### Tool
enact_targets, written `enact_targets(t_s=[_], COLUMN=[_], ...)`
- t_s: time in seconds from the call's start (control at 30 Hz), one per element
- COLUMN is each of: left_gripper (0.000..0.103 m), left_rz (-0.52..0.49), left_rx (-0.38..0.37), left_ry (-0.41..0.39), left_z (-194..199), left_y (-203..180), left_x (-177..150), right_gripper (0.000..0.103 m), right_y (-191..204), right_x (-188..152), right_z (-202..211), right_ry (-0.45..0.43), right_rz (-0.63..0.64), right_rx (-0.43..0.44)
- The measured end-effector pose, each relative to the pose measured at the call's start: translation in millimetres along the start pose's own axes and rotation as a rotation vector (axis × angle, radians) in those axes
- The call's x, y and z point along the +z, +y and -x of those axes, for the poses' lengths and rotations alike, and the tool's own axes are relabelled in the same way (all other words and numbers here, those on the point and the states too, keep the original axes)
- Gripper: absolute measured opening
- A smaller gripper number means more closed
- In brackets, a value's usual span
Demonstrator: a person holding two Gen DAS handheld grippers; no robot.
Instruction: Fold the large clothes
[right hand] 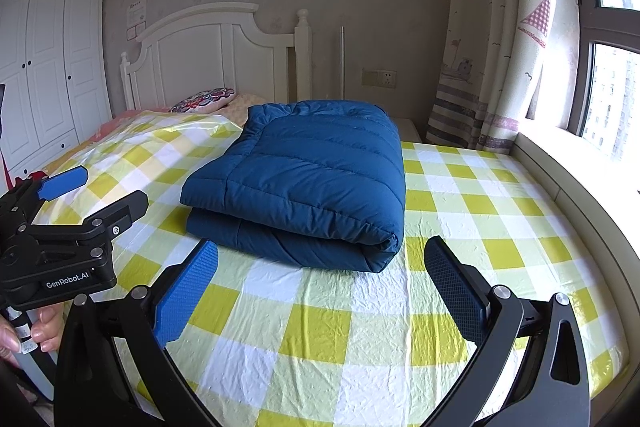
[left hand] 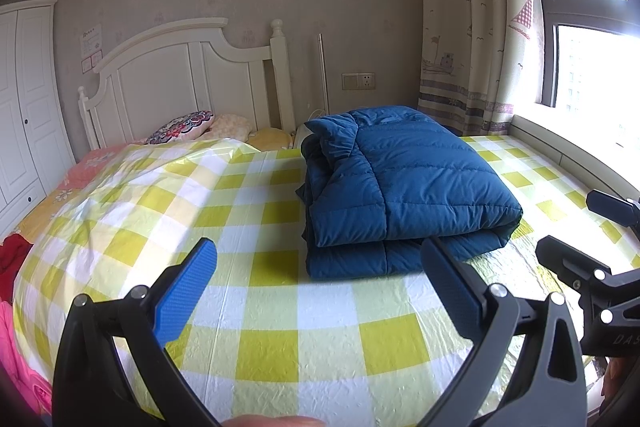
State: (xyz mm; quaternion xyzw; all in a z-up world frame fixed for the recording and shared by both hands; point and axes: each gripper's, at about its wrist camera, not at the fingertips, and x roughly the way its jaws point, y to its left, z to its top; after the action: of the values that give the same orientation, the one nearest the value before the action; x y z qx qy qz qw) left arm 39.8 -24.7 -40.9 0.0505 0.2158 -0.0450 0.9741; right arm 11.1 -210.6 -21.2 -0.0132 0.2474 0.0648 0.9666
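Note:
A blue quilted down jacket (left hand: 400,187) lies folded into a thick rectangle on the yellow-and-white checked sheet (left hand: 280,327); it also shows in the right wrist view (right hand: 304,179). My left gripper (left hand: 320,259) is open and empty, held just in front of the jacket's near edge. My right gripper (right hand: 320,259) is open and empty, also just short of the jacket's near edge. The right gripper also shows at the right edge of the left wrist view (left hand: 580,227), and the left gripper at the left edge of the right wrist view (right hand: 100,187).
A white headboard (left hand: 180,67) and pillows (left hand: 184,125) stand at the bed's far end. A white wardrobe (right hand: 44,67) is on the left. A curtain (left hand: 472,27) and window ledge (right hand: 568,163) run along the right. Red and pink clothes (left hand: 12,259) lie at the left edge.

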Motion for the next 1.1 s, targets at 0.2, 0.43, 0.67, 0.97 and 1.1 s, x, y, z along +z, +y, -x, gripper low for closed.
enact_targets(t_s=[0.2,0.43,0.67,0.97,1.1], left_gripper=[0.101,0.101,0.101,0.101,0.101], left_rz=[-0.003,-0.007,-0.021,-0.069,-0.105], left_rx=[0.000,0.001,0.001,-0.017,-0.036], left_ry=[-0.003,-0.005,-0.025,-0.082,-0.142], left_z=[0,1,5,8,5], left_y=[0,0,-3,-18,-25], left_x=[-1,-3,2,24,25], right_gripper=[0.099,0.099,0.099,0.099,0.099], right_y=[1,1,1,-1,-12], right_x=[0,0,0,-3,-7], right_z=[0,0,0,-1,-11], right_ry=[0.001,0.001,0.001,0.005,0.033], right_rz=[0.000,0.000,-0.001,0.005,-0.018], right_rx=[0.001,-0.001,0.000,0.006,0.014])
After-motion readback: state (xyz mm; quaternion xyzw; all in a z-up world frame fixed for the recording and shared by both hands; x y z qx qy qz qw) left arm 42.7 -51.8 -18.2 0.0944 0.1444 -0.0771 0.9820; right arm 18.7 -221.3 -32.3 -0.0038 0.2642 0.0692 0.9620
